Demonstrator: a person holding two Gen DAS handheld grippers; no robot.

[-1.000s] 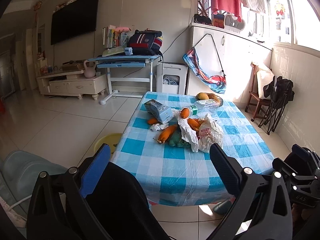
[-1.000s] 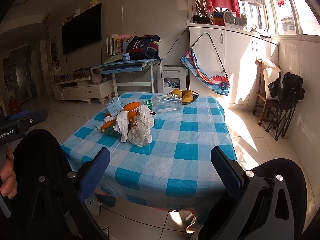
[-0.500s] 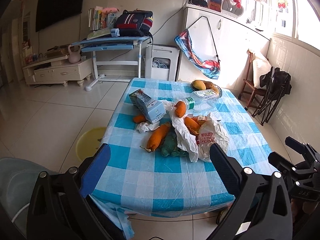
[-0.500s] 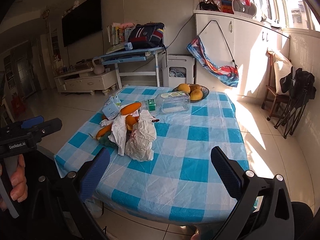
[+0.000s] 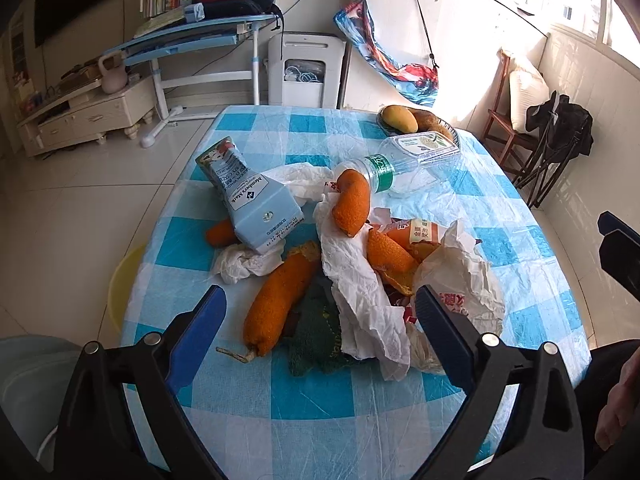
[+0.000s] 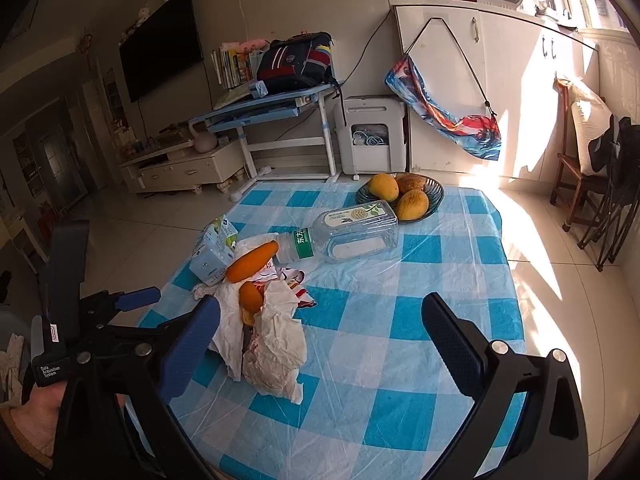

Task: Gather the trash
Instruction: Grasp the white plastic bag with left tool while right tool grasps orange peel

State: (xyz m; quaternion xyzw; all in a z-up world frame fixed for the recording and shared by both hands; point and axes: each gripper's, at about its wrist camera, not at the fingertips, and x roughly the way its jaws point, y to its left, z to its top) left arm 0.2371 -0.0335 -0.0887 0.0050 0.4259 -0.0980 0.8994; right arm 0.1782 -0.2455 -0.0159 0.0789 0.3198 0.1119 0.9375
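Observation:
A trash pile lies on the blue-checked table (image 5: 320,400): a blue carton (image 5: 256,204), long orange peels (image 5: 280,300), crumpled white paper (image 5: 356,292), a printed plastic bag (image 5: 460,280), a tissue (image 5: 244,262), a green cloth (image 5: 320,336) and a clear bottle (image 5: 404,160). My left gripper (image 5: 320,304) hovers over the near side of the pile. Its jaws are closing, still wide, with the peel and paper below the gap and no pad touching. My right gripper (image 6: 322,312) stands open over bare cloth, right of the paper (image 6: 276,344).
A dark fruit bowl (image 6: 438,194) with mangoes stands at the table's far end behind the bottle (image 6: 352,236). A yellow basin (image 5: 124,284) sits on the floor left of the table. A chair (image 6: 576,176) stands to the right, a desk (image 6: 280,100) beyond.
Both grippers have come forward and tilted down toward the table, so the pile now looms large. The left one has closed in over the pile's near edge.

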